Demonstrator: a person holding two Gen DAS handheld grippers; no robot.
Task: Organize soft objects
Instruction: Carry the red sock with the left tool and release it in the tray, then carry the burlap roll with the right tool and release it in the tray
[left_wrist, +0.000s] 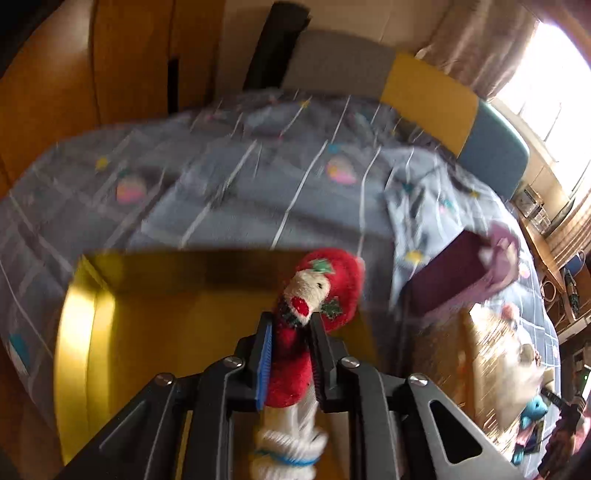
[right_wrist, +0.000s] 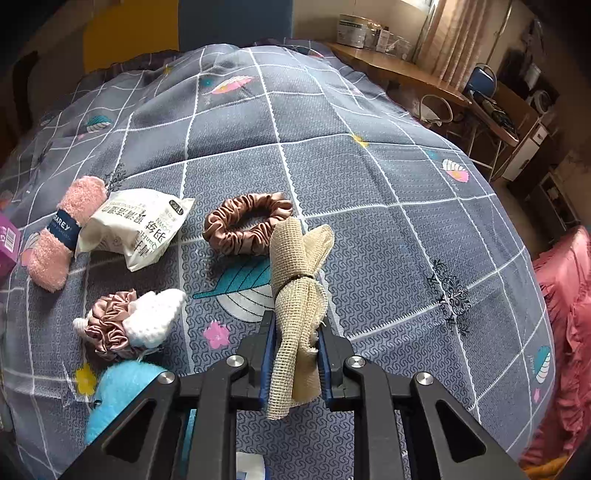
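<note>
I am clenching my left hand-held gripper (left_wrist: 290, 332) on a red and white plush toy (left_wrist: 314, 306), holding it over the open yellow box (left_wrist: 155, 332) that sits on the bed (left_wrist: 236, 192). The toy's head is hanging past the fingers, close to the box's far right edge, so if I let go here it could tip over the rim and land on the bedspread instead of inside. This view is also blurred, which makes it harder to judge where the rim lies.

My right hand-held gripper (right_wrist: 295, 347) is grasping a rolled beige mesh cloth (right_wrist: 297, 295) above the bed. The cloth is pinched low down and its tied upper part is flopping forward, so it may slide out of the pads or unroll if I swing it quickly. Just beyond it, a brown satin scrunchie (right_wrist: 245, 225) is lying on the bedspread, with a white packet (right_wrist: 138, 229), a pink rolled towel (right_wrist: 62, 236) and a second scrunchie (right_wrist: 110, 325) further left; a low sweep could drag any of them.
</note>
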